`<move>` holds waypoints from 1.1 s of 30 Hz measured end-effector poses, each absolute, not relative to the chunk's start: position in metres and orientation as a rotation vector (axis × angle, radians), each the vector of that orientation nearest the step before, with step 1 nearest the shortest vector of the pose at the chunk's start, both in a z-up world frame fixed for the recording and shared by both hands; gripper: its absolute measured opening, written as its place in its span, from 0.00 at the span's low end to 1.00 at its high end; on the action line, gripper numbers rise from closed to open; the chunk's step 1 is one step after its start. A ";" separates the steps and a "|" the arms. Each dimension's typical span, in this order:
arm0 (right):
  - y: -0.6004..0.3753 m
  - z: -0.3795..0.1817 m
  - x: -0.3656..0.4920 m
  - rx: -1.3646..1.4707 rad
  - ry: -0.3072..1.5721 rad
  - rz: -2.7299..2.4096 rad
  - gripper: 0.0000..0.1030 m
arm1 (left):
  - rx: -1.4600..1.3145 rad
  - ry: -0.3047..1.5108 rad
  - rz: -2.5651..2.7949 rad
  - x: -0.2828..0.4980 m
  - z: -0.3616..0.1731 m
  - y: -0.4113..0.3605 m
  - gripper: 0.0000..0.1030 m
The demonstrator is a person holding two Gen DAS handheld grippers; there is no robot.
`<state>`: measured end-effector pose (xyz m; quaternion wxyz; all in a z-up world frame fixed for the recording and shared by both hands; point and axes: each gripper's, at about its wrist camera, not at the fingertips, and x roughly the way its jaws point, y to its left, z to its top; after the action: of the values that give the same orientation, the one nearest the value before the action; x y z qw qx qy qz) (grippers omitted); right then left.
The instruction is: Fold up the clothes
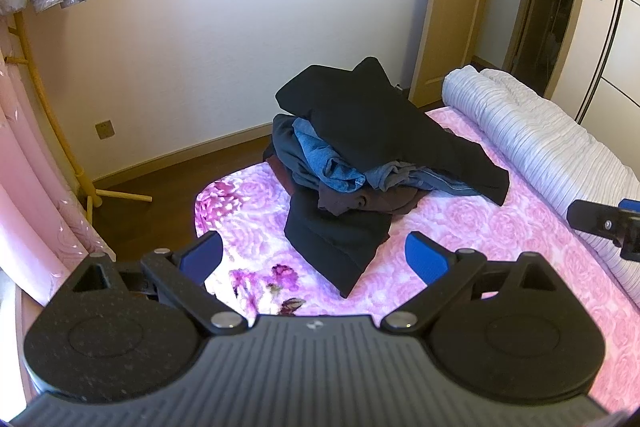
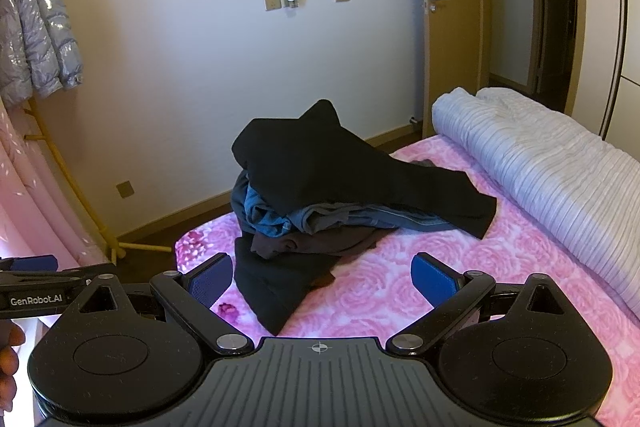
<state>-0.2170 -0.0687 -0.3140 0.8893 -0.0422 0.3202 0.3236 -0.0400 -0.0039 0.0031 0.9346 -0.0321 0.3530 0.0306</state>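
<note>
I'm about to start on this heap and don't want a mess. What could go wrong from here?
1. The clothes pile sits near the bed corner; pulling the top black garment may drag the blue one off onto the floor.
2. The garments overlap, so a pinch may catch two layers.
3. The left gripper and right gripper, both open, hover close together and may collide.

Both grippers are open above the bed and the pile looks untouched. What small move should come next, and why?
Probably ease the left gripper forward and down to the black garment trailing toward it from the clothes pile. Its fingers are spread and hold nothing, that edge lies nearest on the pink bedspread, and the right gripper is likewise open and free.
</note>
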 end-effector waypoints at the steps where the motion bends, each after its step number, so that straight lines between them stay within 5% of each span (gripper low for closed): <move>1: -0.069 -0.314 -0.216 -0.088 0.665 0.672 0.96 | -0.064 0.722 0.064 -0.040 0.003 -0.004 0.94; 21: -0.069 -0.327 -0.194 -0.092 0.624 0.705 0.96 | -0.008 0.719 0.073 -0.013 0.001 0.007 0.94; 33: 0.012 -0.365 -0.121 -0.233 0.576 0.749 0.95 | 0.143 0.687 -0.143 0.160 -0.047 0.062 0.94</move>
<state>-0.1213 0.0122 -0.3648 0.8839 -0.1120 0.2767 0.3601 0.1603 0.0621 -0.0467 0.9365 0.0698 0.3363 -0.0699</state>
